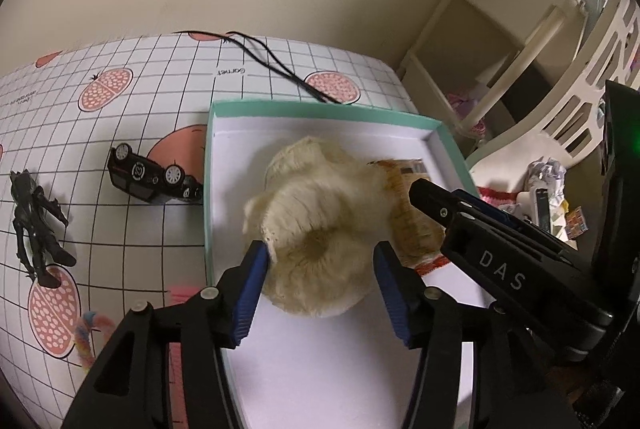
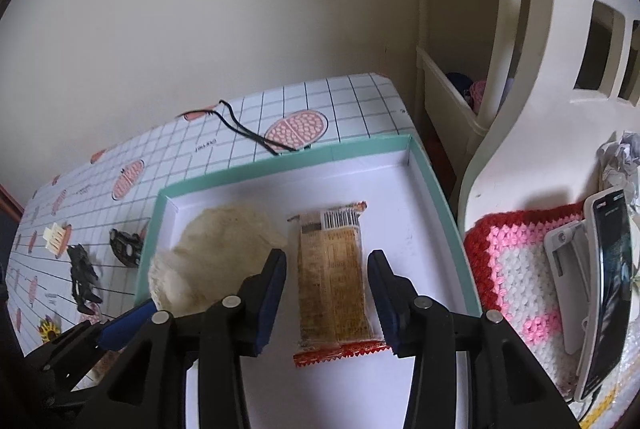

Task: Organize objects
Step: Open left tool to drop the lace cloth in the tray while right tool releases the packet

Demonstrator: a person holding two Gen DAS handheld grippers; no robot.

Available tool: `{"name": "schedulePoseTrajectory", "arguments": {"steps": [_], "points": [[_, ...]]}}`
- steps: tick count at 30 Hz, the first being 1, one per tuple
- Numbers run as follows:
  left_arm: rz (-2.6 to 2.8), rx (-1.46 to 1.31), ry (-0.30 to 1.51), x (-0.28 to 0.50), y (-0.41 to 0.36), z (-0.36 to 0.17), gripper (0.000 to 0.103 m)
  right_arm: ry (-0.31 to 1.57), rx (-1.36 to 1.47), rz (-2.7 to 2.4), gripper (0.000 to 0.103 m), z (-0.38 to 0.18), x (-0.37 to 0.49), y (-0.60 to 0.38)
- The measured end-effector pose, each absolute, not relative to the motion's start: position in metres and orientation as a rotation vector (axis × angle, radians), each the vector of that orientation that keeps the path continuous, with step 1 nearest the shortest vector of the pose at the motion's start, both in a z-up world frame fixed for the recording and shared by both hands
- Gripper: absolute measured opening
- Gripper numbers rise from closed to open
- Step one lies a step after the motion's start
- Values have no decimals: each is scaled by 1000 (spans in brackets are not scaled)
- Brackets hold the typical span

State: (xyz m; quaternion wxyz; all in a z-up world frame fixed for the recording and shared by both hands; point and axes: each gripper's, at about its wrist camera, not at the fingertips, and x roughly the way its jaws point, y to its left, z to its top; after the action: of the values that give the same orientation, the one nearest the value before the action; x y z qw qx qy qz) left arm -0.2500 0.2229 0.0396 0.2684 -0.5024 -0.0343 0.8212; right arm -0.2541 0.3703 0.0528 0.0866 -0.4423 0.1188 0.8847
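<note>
1. While the cream fluffy plush point(image 1: 316, 225) lies in the teal-rimmed box point(image 1: 320, 107), the left tool point(image 1: 320, 269) straddles it with its blue pads point(image 1: 252, 293) spread wide; only the left pad seems to brush the fur. Lift straight up so nothing drags.
2. Over the snack packet point(image 2: 332, 277), which lies flat on the box floor just beside the plush, the right tool point(image 2: 328, 293) is likewise spread, gripping nothing. Raise it clear of the wrapper.
3. Next candidates, I judge, are the black toy car point(image 1: 154, 177), tipped on its side beside the box wall, and the dark figurine point(image 1: 38, 229) farther out on the bench point(image 1: 160, 89).
4. Grip the car across its narrow body.
</note>
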Motion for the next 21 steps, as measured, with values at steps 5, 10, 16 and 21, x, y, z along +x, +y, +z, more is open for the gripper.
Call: {"name": "schedulePoseTrajectory", "arguments": {"steps": [5, 10, 16, 21], "points": [[2225, -1327, -99, -249, 221, 55, 56, 404, -1284, 2650, 46, 65, -250, 375], [2274, -1297, -121, -252, 213, 68, 56, 420, -1258, 2657, 46, 74, -247, 380], [2334, -1276, -138, -258, 200, 77, 65, 409, -1269, 2665, 49, 75, -246, 378], [2380, -1308, -153, -263, 189, 75, 70, 385, -1309, 2663, 61, 67, -248, 372]]}}
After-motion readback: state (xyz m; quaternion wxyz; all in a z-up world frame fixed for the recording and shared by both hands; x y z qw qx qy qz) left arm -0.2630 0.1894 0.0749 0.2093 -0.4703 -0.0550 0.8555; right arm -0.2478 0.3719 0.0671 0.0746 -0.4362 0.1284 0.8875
